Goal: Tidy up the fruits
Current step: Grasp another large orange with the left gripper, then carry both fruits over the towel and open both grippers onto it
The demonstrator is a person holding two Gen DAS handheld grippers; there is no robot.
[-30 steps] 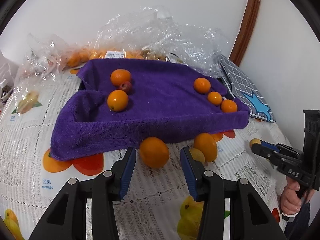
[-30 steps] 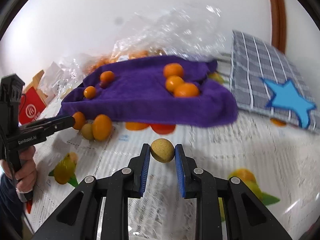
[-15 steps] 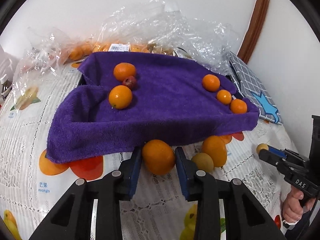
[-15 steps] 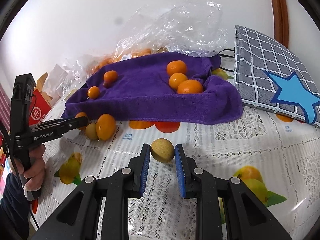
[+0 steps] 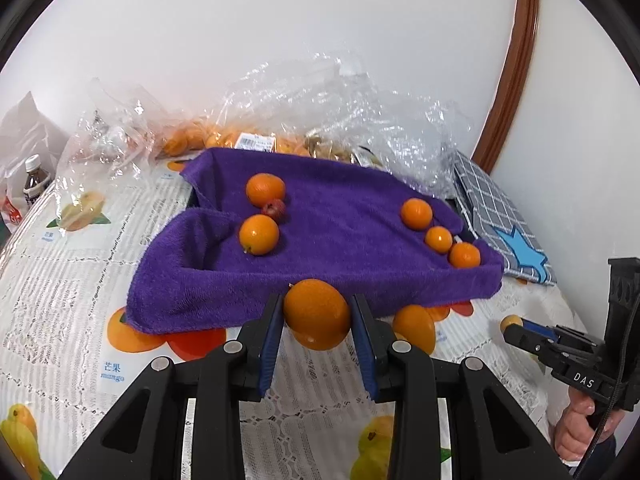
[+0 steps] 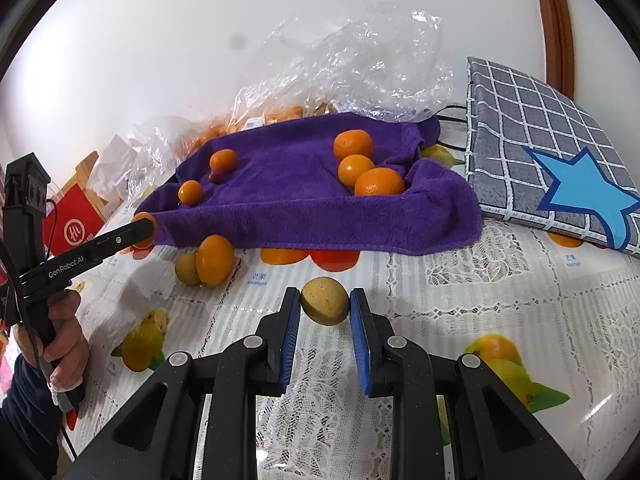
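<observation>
My left gripper (image 5: 317,320) is shut on an orange (image 5: 317,314) and holds it just above the table, at the front edge of the purple towel (image 5: 340,240). My right gripper (image 6: 325,306) is shut on a small yellow-brown fruit (image 6: 325,300) above the tablecloth. On the towel lie two oranges (image 5: 259,234) with a small red fruit (image 5: 274,209) at the left, and three small oranges (image 5: 439,239) at the right. Another orange (image 6: 215,260) and a greenish fruit (image 6: 187,269) lie on the table by the towel's front edge.
Clear plastic bags (image 5: 340,108) with more oranges lie behind the towel by the wall. A grey checked cushion with a blue star (image 6: 560,176) lies at the right. A bottle (image 5: 35,182) and a red box (image 6: 76,224) stand at the left. The tablecloth (image 6: 500,292) has fruit prints.
My left gripper closed on the orange and lifted it off the table toward the towel. My right gripper kept its hold on the yellow-brown fruit and rose slightly.
</observation>
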